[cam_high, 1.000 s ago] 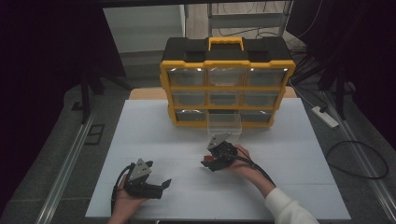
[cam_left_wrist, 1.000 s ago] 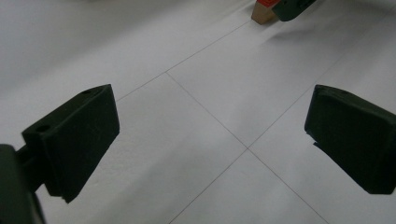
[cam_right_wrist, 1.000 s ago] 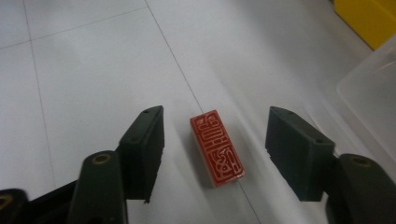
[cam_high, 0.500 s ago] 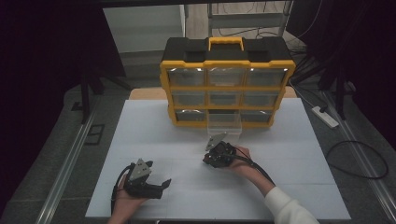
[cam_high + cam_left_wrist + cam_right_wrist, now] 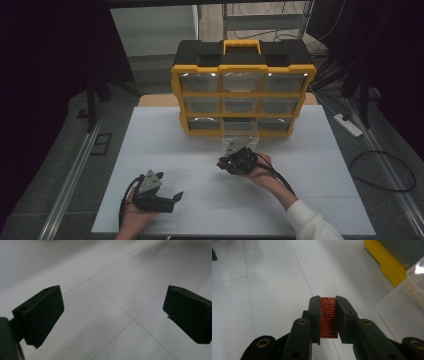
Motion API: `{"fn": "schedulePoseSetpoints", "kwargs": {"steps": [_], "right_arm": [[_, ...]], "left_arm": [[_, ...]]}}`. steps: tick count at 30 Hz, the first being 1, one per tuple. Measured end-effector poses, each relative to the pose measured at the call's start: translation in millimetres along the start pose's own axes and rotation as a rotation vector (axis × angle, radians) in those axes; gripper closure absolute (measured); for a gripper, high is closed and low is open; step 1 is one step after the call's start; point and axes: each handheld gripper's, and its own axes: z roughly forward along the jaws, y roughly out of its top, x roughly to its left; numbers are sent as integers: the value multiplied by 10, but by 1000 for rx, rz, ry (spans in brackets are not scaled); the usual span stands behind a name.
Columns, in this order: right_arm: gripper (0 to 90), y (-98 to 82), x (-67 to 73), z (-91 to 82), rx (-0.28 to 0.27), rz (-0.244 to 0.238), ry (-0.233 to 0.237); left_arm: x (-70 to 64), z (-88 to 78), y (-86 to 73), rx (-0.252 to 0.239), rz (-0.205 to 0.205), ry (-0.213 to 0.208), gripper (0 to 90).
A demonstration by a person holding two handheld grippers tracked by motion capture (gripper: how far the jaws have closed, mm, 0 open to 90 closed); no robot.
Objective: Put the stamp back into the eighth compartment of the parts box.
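So over the last second our right tongs (image 5: 235, 161) have edged a bit left and nearer on the desk (image 5: 165, 150), away from the clear drawer (image 5: 240, 131) that sticks out of the bottom row of the yellow organizer (image 5: 243, 90). To us that reads like the piece has come out of the drawer and is heading for open desk space, so the pulling-out part looks done. The left tongs (image 5: 172, 197) haven't budged, parked near the front edge.

From up high the right tongs are just a dark lump, we honestly can't make out any cargo. The right gripper view sorts that out: the jaws are clamped on a small red block (image 5: 328, 317) with raised carving, maybe a seal stamp, the drawer's corner at far right. The left gripper view shows those jaws wide apart over bare desk.
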Motion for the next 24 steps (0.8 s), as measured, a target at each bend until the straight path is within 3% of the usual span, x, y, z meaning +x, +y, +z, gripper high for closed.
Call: {"fn": "schedulePoseSetpoints", "kwargs": {"steps": [11,24], "right_arm": [[752,84,-7,-164,-50,9,-8],[752,168,-50,-409,-157,35,-18]], "left_arm": [[-1,-2,0,0,0,0,35],[-2,-1,0,0,2,-1,35]]}}
